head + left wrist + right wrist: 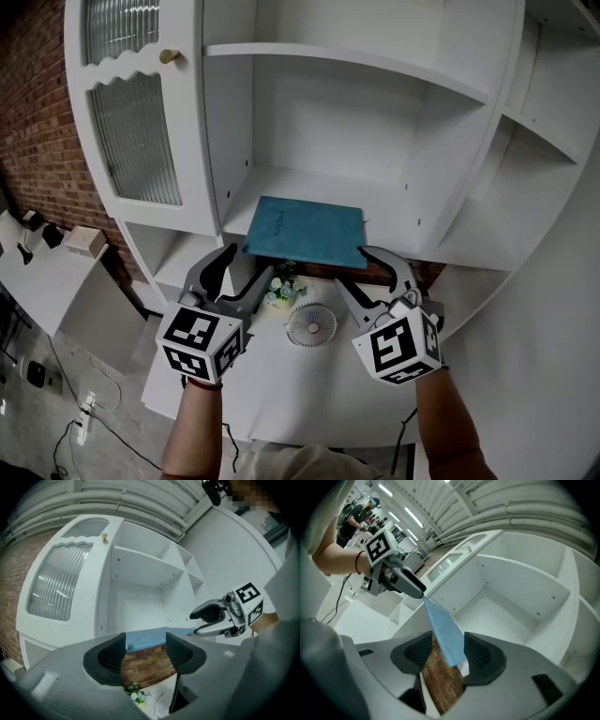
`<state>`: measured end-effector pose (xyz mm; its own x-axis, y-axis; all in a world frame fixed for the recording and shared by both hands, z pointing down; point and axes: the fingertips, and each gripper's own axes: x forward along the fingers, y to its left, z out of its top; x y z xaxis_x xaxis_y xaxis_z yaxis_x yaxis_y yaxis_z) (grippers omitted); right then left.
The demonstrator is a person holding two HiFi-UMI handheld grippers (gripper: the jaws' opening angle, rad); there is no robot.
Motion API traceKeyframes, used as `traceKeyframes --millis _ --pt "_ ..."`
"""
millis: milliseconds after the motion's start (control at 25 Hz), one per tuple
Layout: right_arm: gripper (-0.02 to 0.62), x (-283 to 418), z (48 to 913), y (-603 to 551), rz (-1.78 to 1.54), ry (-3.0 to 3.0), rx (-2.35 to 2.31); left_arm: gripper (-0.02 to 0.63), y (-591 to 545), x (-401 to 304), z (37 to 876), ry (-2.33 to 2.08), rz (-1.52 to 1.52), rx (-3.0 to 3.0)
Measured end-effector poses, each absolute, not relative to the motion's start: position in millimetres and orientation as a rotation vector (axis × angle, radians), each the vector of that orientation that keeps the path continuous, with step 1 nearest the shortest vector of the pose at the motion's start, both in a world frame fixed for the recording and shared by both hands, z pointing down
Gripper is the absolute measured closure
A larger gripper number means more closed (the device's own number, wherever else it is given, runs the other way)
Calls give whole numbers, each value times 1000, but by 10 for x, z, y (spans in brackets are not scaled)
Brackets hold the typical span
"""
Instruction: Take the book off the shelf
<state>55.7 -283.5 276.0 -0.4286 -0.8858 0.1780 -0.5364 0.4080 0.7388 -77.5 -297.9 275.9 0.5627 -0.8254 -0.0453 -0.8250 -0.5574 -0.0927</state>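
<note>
Left gripper (250,264) is at the front left corner of the blue book (305,232), jaws standing apart, and its own view shows the book's front edge (150,638) running across the gap at the jaw tips with neither pad closed on it. Over to the right gripper (352,267), at the book's front right corner, jaws spread wide: in its own view the book (443,625) sits right between the pads, close to one of them, with brick wall visible in the gap on the other side, so no clamp there. The book itself lies flat on the white shelf (309,187), cover up, its front edge hanging out past the shelf's lip. Below, on the white table (272,384), there's a small fan (311,325) and a little bunch of flowers (281,291).
</note>
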Motion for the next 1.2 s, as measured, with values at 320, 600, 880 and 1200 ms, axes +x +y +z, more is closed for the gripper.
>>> traceKeyframes --millis 320,600,880,1200 --pt "379 298 2850 -2937 -957 -1966 1101 353 -2817 -728 2905 1456 69 -2736" --pt "380 96 2938 -3065 -1066 -1835 992 353 -2794 -710 3059 1474 176 -2824" --pt "399 -10 3025 -3252 -1121 -1735 946 353 -2857 -727 3204 1485 246 -2893" --pt "426 -33 3073 -3421 -1123 -1695 935 353 -2938 -743 3268 1488 266 -2911"
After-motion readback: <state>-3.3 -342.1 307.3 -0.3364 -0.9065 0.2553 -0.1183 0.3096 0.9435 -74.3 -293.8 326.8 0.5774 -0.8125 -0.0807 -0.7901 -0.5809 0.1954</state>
